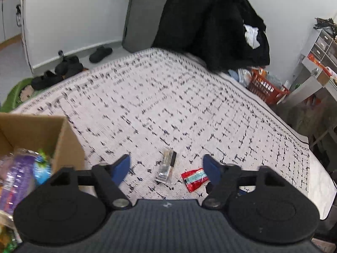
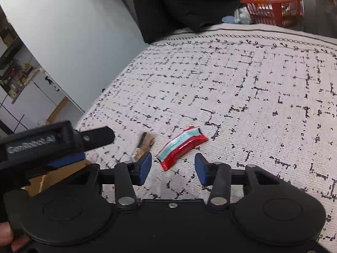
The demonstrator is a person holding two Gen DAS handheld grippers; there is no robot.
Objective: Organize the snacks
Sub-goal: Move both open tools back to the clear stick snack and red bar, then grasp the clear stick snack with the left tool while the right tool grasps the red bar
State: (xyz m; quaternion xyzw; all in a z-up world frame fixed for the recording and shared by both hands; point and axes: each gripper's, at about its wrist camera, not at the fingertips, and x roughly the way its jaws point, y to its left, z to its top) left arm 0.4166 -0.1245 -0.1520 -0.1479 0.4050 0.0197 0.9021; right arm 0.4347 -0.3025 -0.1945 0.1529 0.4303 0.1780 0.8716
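Jaws on both grippers spread wide, empty. Right gripper (image 2: 173, 168) w/ red snack bar (image 2: 182, 146) at 12; you could nudge clear-wrapped snack (image 2: 144, 145) at 11.

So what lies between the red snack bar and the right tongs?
Only bare patterned bedcover, in the right wrist view; the red snack bar lies just ahead of the open right tongs.

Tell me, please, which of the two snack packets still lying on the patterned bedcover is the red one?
The red packet with a pale blue stripe, lying ahead of the open right gripper. The other, a clear-wrapped snack, sits to its left, nearer the cardboard box.
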